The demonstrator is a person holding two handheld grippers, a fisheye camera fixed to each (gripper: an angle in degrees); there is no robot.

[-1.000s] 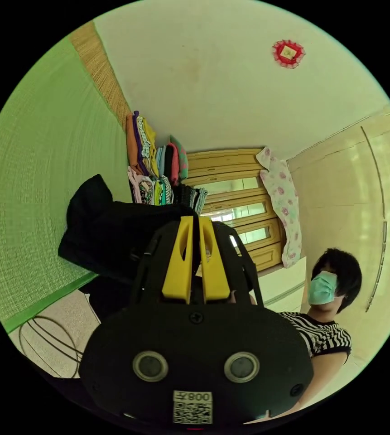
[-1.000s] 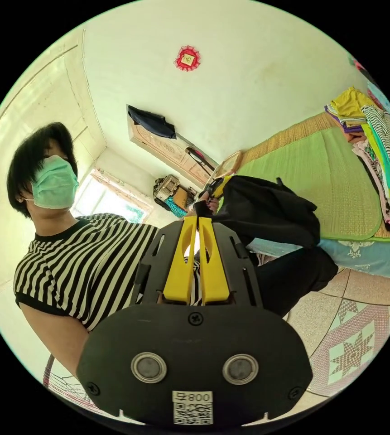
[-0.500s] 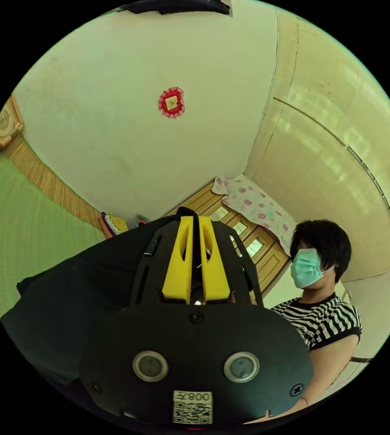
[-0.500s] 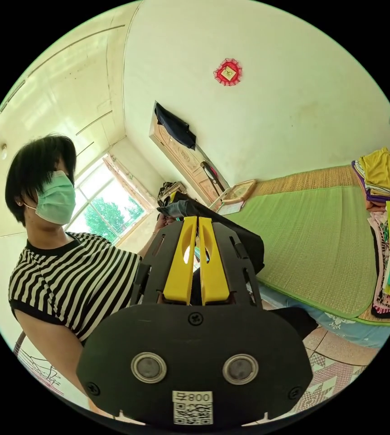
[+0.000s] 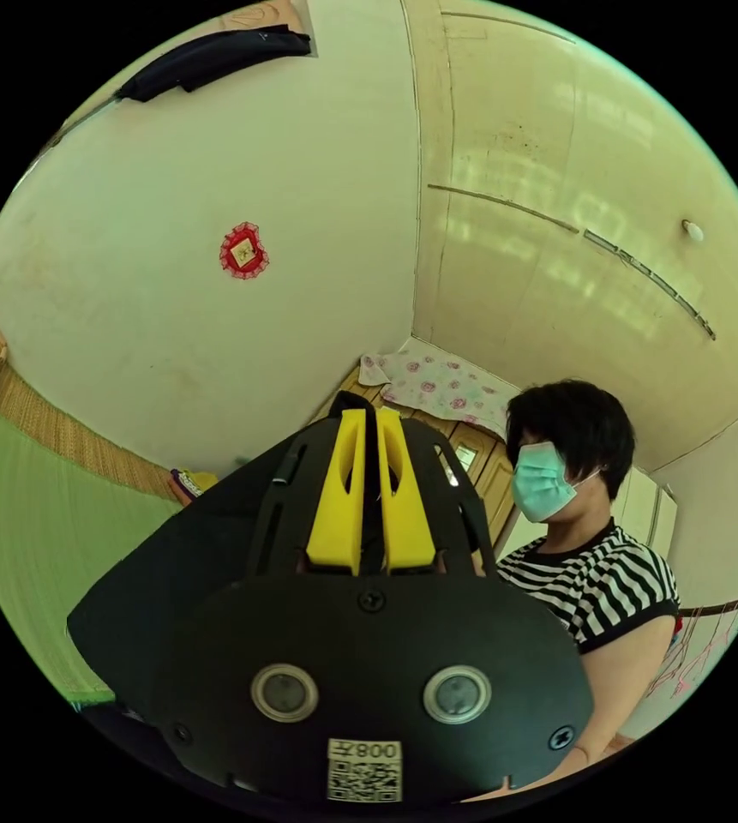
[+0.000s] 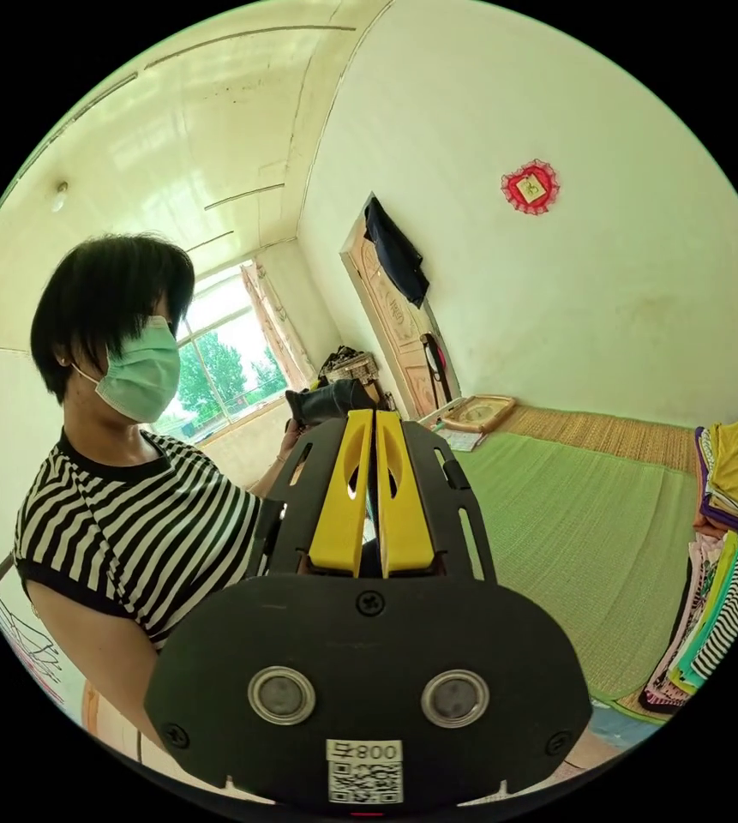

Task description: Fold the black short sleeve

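In the left gripper view, my left gripper (image 5: 367,418) has its yellow jaws shut on an edge of the black short sleeve shirt (image 5: 171,583). The shirt spreads as a flat dark sheet to the lower left, beside the gripper's body. In the right gripper view, my right gripper (image 6: 374,418) is shut too, with a thin dark strip of cloth between its jaws. Just beyond its tips, a dark bunch of the shirt (image 6: 334,399) sits at the person's other hand. The right gripper's body hides the rest of the shirt.
The person (image 6: 137,514), in a striped top, stands close beside both grippers. A green mat (image 6: 574,531) covers the bed, with a stack of folded clothes (image 6: 729,531) at its far end. A door (image 6: 394,257) with a dark garment over it and a window (image 6: 223,369) lie behind.
Both cameras have tilted up toward the wall and ceiling, and the floor has left the views. In the left gripper view the shirt went from a hanging bunch to a flat stretched sheet.
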